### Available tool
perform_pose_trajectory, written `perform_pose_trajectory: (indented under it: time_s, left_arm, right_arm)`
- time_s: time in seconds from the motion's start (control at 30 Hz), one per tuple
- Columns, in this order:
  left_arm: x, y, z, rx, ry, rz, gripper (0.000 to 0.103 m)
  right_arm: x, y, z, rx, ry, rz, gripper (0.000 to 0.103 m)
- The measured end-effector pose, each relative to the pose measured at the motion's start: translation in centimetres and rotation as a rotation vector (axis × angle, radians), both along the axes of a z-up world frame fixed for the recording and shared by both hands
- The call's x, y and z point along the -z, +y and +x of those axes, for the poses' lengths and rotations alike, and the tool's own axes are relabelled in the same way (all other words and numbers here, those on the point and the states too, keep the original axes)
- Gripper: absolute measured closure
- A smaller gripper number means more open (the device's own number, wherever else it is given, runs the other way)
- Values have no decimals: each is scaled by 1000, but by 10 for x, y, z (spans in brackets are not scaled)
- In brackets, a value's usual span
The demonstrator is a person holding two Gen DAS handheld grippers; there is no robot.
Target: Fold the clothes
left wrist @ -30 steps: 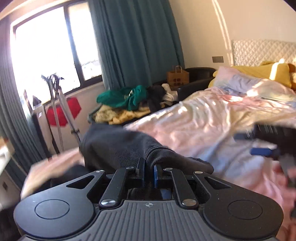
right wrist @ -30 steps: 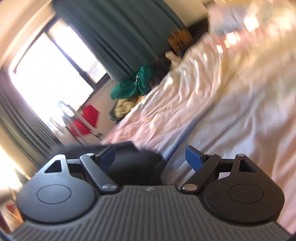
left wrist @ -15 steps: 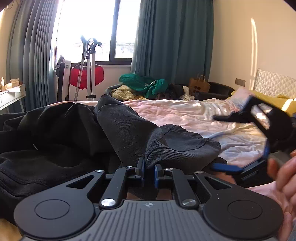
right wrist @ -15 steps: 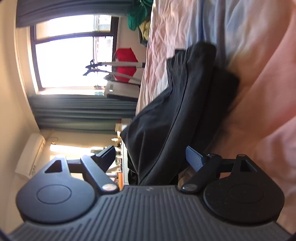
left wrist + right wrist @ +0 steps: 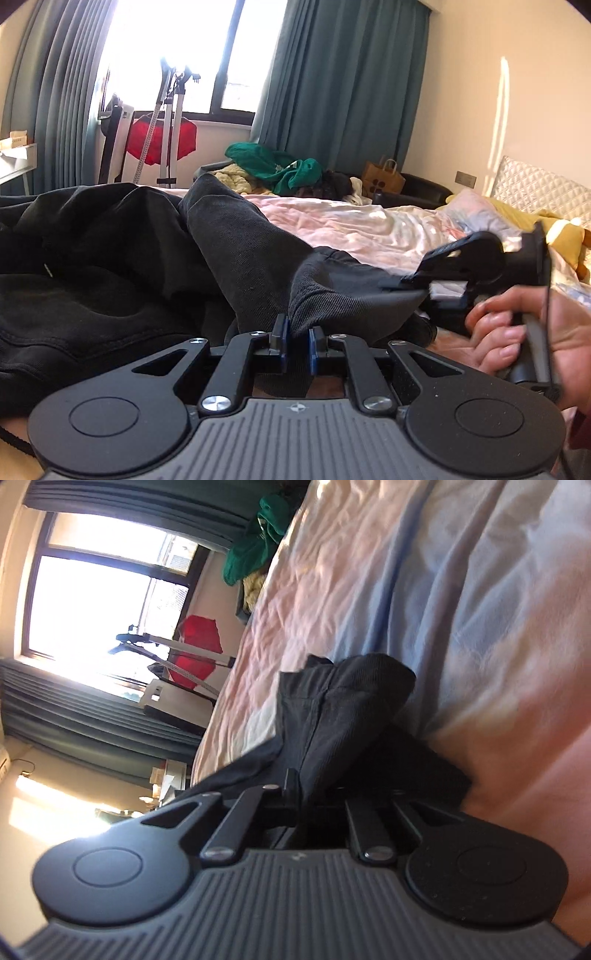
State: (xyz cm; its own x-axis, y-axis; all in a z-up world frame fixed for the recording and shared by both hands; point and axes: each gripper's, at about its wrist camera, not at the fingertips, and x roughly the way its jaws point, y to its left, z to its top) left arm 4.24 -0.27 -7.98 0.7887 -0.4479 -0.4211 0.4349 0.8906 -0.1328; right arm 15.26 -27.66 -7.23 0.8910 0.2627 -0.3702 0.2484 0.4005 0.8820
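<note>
Both the left gripper (image 5: pixel 296 341) and right gripper (image 5: pixel 317 794) are clenched on the dark trousers (image 5: pixel 236 258), which spread toward ten o'clock.

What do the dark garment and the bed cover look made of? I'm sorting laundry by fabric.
Dark garment: looks like washed-black denim or heavy cotton twill, matte, with fine diagonal ribbing and stitched seams; the exact weave is uncertain. Bed cover: seems a thin, soft woven cotton, pale pink and blue, creasing into fine wrinkles with a slight sheen in sunlight.
</note>
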Motion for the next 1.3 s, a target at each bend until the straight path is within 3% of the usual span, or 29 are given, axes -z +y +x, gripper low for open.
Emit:
perform_pose_trajectory:
  time_s: [0.23,0.3,0.4,0.47,0.57,0.7,0.8,1.0,1.03,1.13,1.27,1.3]
  left_arm:
    - [-6,-14,-16,100,-111,8,88]
    - [-8,-20,-24,143,-154,16,88]
    - [-10,-25,-34,187,-158,-14,89]
    - [-7,-28,-37,188,-149,-1,89]
    - [-2,-31,-37,180,-113,29,87]
    - [4,-32,-28,143,-39,59,81]
    - [9,-33,-21,115,-9,100,70]
    - [9,-20,-7,40,51,85,38]
    - [9,-17,-7,24,53,83,34]
    - [7,-14,-6,-29,58,75,25]
    - [7,-7,5,-83,66,64,23]
    - [8,-5,9,-95,69,62,22]
  right_arm:
    - [-77,-6,-72,162,-266,-274,96]
    - [-95,-3,-98,228,-294,-406,96]
    - [-104,-11,-132,355,-248,-527,96]
    - [-94,-28,-140,432,-143,-490,96]
    - [-58,-55,-140,501,83,-334,95]
    - [-17,-60,-133,505,280,-231,95]
    - [-12,-58,-127,507,297,-204,95]
    - [-26,-65,-148,611,255,-140,83]
    - [-28,-66,-151,643,258,-141,74]
    - [-36,-67,-154,691,232,-185,62]
    - [-54,-62,-164,795,180,-296,34]
    - [-60,-61,-167,831,148,-325,33]
